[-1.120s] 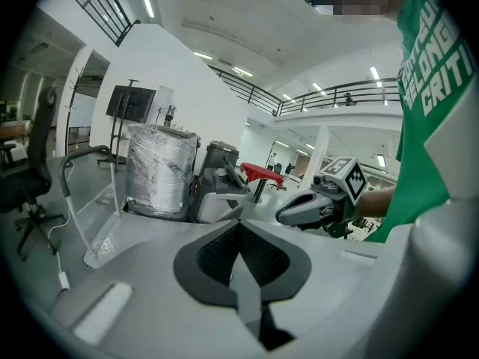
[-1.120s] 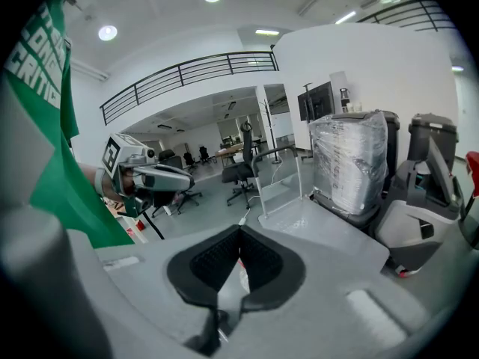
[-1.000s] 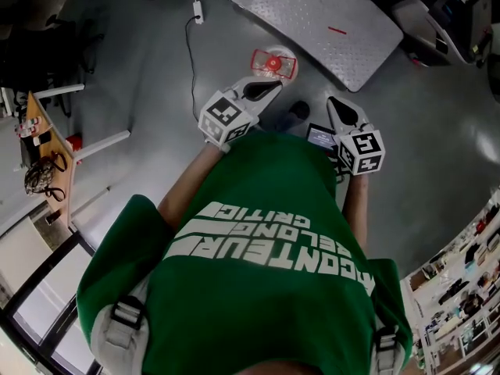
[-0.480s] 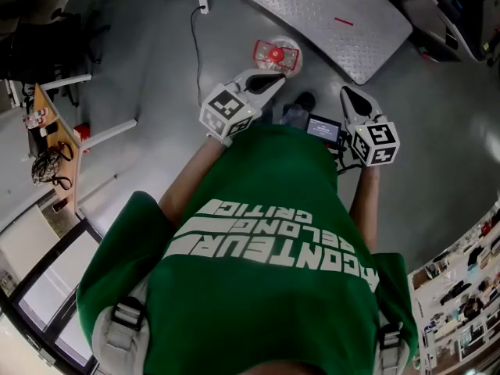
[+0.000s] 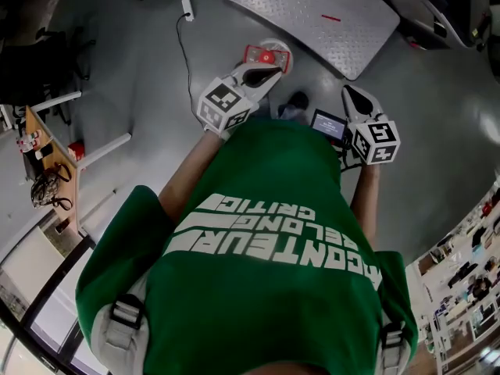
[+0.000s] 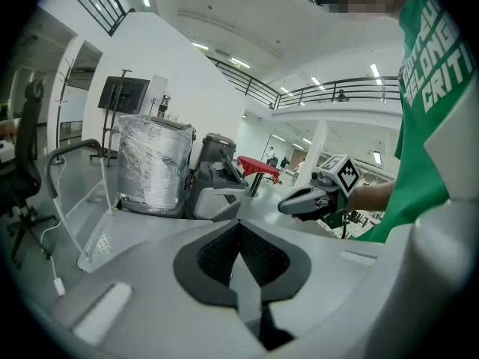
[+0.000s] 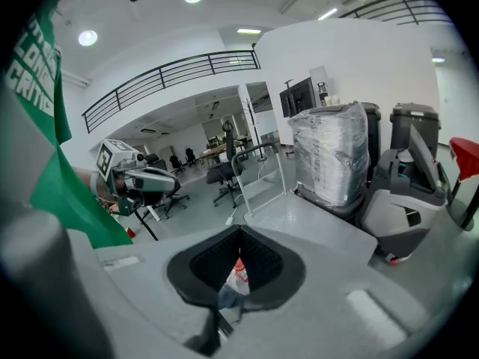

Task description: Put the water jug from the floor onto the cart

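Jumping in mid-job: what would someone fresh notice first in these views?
The person's green shirt with white lettering fills the lower head view. Just ahead, the water jug with its red cap stands on the grey floor at the tip of the shut left gripper, the shut right gripper off to its right. Beyond the jug lies the cart with its grey tread-plate deck.

I see a green short-sleeved T-shirt point(image 5: 258, 170) with bold white lettering point(image 5: 273, 237) across it. Grey straps with dark buckles point(image 5: 125, 315) sit on the shirt's shoulders on both sides. Beyond the shirt's sleeves, my left gripper point(image 5: 272, 72) and right gripper point(image 5: 349, 94) are pale grey shells with dark textured pads. Each carries a white cube point(image 5: 225, 106) printed with black square markers. A dark shoe point(image 5: 296, 100) shows past the shirt's hem.
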A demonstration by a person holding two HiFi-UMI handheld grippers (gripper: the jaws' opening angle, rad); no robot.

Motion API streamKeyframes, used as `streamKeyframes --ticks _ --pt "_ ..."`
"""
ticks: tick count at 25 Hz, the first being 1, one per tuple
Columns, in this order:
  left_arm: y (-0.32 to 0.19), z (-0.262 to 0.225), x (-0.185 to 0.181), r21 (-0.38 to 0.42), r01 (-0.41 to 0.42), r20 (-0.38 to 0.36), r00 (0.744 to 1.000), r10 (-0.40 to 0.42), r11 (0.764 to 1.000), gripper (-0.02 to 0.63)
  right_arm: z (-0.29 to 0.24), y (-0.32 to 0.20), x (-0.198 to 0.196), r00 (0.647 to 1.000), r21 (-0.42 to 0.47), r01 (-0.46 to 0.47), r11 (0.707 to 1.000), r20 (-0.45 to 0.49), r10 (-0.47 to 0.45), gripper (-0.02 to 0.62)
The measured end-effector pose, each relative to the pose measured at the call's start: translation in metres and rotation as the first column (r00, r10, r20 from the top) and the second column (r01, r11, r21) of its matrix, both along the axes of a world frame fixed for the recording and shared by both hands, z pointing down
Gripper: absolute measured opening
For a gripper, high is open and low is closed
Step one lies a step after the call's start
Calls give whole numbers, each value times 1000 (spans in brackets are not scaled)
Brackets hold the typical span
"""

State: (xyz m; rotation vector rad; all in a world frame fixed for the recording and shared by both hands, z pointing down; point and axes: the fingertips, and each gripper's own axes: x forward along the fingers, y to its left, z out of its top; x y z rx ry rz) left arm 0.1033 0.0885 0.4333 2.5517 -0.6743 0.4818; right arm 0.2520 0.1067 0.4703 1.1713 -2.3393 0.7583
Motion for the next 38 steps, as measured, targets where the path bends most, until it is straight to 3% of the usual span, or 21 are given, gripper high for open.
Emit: streamKeyframes --ticks 8,18,24,32,38 --pt "-39 -2 -47 -9 54 -38 998 -54 999 14 -1 -30 -44 999 -15 33 999 -22 -34 -8" --pt "-81 5 -112 -44 134 -95 986 -137 990 14 -4 -68 -128 982 -47 167 985 -85 -171 -8" --pt "-100 27 -165 -101 182 -136 971 -195 978 14 -3 -86 -183 952 -91 246 965 -166 -258 -7" --pt "-138 46 -214 -102 168 -167 969 -183 981 14 -1 -95 -241 887 -151 363 920 -245 -390 -6" --pt "-146 58 -218 -84 96 -135 985 -107 992 14 7 -91 -263 863 -159 408 899 -254 -437 -6"
